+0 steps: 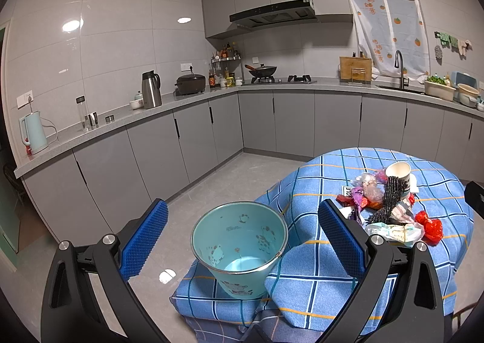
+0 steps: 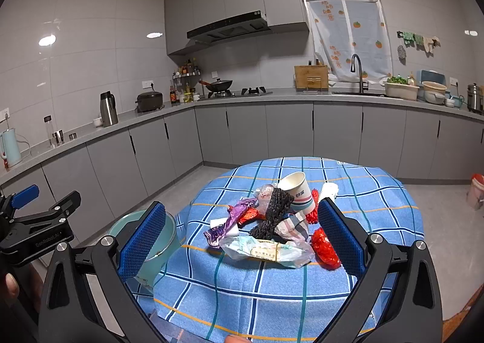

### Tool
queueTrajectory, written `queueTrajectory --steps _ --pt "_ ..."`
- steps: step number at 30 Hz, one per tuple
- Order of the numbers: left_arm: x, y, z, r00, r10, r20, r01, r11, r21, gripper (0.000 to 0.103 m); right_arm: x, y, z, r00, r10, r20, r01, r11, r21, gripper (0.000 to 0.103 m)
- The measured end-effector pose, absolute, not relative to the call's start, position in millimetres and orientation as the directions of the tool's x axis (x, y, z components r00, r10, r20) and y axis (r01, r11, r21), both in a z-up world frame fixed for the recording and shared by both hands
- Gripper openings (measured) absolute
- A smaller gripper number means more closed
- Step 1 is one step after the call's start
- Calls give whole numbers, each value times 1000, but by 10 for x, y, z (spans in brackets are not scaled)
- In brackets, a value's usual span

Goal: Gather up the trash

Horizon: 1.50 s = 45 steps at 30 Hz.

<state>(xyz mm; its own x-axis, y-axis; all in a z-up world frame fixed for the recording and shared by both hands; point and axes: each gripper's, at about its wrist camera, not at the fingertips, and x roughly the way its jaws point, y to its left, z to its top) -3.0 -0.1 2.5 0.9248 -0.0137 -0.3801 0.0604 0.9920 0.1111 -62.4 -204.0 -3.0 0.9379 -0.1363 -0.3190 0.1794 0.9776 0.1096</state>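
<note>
Both claws wide apart, gripping nothing. Left gripper [image 1: 242,240] hangs over empty teal bin [image 1: 239,247] at table edge. Right gripper [image 2: 242,234] faces trash pile [image 2: 272,228] mid blue checked tablecloth [image 2: 378,210], paper cup [image 2: 298,192] on top.

Left hand-held gripper [image 1: 242,237]: jaws stood wide apart, blue ribbed pads [image 1: 144,240] facing inward, nothing held between them.
Right hand-held gripper [image 2: 242,237]: jaws likewise spread wide, blue pads [image 2: 142,241] bare, nothing gripped.
Relative position: left unit seen at the left edge of the right wrist view, level, beside the right unit.
Fingertip [image 2: 10,284]: visible beneath the left unit.
</note>
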Motion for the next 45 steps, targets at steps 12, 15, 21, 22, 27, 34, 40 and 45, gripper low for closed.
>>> queueTrajectory --steps 12,15,21,22,27,34,40,45 --pt "-24 10 27 926 -13 -378 59 992 110 98 -610 -2050 -39 938 -139 -316 181 977 110 99" --pt "-23 15 33 927 -11 -374 57 992 110 98 -611 -2056 -35 938 -140 -316 182 977 110 99" --pt "-28 27 42 929 -8 -370 52 993 110 98 -616 -2063 -32 939 -139 -316 182 977 110 99" --pt "-25 30 42 929 -8 -370 52 993 110 98 -616 -2057 -33 939 -140 -315 183 977 110 99" --pt "-24 32 44 929 -10 -370 55 992 111 98 -615 -2061 -32 939 -139 -315 181 977 110 99" --pt "-26 22 39 929 -8 -371 54 992 113 98 -616 -2073 -28 938 -134 -318 178 977 114 99" --pt "26 2 -12 921 -7 -389 58 991 120 98 -595 -2106 -44 935 -135 -328 181 977 114 99" --pt "173 -43 -149 911 -12 -413 69 990 124 98 -496 -2319 -147 915 -198 -351 247 964 100 99"
